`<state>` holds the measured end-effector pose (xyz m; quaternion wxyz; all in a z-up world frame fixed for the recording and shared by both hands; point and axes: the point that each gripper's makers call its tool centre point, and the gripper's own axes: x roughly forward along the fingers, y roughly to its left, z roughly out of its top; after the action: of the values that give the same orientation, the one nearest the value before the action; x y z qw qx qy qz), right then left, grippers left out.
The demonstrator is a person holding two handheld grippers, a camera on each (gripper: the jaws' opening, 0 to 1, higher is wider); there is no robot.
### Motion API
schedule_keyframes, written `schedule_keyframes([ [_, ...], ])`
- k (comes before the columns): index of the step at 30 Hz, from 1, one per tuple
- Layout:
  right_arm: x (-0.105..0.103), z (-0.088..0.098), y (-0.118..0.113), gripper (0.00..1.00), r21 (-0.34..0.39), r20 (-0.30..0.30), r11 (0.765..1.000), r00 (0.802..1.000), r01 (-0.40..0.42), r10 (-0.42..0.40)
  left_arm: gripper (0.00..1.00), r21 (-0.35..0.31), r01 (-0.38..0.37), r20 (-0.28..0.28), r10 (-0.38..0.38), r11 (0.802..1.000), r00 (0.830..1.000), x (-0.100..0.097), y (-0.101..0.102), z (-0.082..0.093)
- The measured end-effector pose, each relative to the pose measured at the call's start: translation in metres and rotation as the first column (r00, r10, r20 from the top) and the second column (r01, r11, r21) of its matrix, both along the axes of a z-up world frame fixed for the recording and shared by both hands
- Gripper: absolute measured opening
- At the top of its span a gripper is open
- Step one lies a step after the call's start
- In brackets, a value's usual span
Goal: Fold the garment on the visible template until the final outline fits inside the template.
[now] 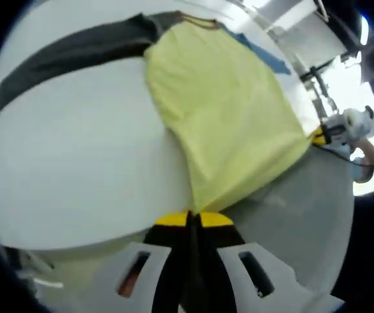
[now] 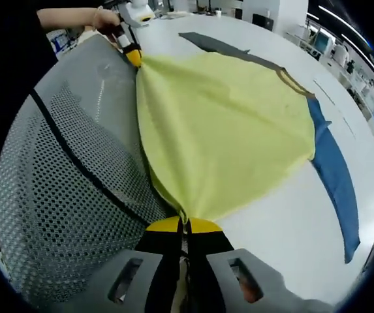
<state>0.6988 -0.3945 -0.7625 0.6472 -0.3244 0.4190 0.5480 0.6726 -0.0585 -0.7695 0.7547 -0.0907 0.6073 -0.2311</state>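
A yellow shirt [image 1: 226,111] with one dark grey sleeve [image 1: 76,52] and one blue sleeve [image 2: 333,176] lies spread on the white table [image 1: 76,169]. Its hem hangs stretched off the near edge. My left gripper [image 1: 193,218] is shut on one hem corner, its yellow-tipped jaws pressed together on the cloth. In the right gripper view, the right gripper [image 2: 187,226] is shut on the other hem corner of the shirt [image 2: 226,130]. The right gripper [image 1: 324,135] shows at the far right of the left gripper view. At the top left of the right gripper view is the left gripper [image 2: 133,57].
A grey mesh chair back [image 2: 56,182] stands against the table edge under the stretched hem, also seen as a grey surface [image 1: 291,215]. A person's hand [image 2: 105,19] holds the left gripper. Desks and equipment stand beyond the table's far side.
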Motion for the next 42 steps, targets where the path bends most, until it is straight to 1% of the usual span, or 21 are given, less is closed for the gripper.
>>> schedule_keyframes([
  [11,0.001,-0.008,-0.001,0.03,-0.026,-0.013,0.999,1.000,-0.025,0.025,0.00,0.004,0.004,-0.019,-0.004,1.000,1.000,-0.002,0.004,-0.010],
  [22,0.001,-0.008,-0.002,0.03,-0.015,-0.012,1.000,1.000,-0.015,0.015,0.00,0.008,0.014,-0.020,-0.013,1.000,1.000,-0.002,0.005,-0.013],
  [25,0.001,-0.008,-0.002,0.03,-0.007,-0.006,1.000,1.000,-0.013,0.013,0.01,0.008,0.030,-0.006,-0.030,1.000,1.000,-0.003,0.004,-0.011],
  [30,0.002,-0.008,-0.002,0.03,-0.001,-0.004,1.000,1.000,0.002,-0.002,0.03,0.013,0.045,-0.001,-0.045,0.999,0.999,-0.003,0.007,-0.009],
  [37,0.004,-0.005,-0.006,0.05,0.012,-0.008,0.999,0.999,0.050,-0.050,0.04,0.015,0.047,0.006,-0.047,0.999,0.999,-0.001,0.010,-0.003],
  [42,0.006,-0.002,-0.015,0.07,0.009,-0.008,0.996,0.996,0.086,-0.086,0.05,0.019,0.045,0.019,-0.046,0.999,0.999,0.004,0.014,0.004],
])
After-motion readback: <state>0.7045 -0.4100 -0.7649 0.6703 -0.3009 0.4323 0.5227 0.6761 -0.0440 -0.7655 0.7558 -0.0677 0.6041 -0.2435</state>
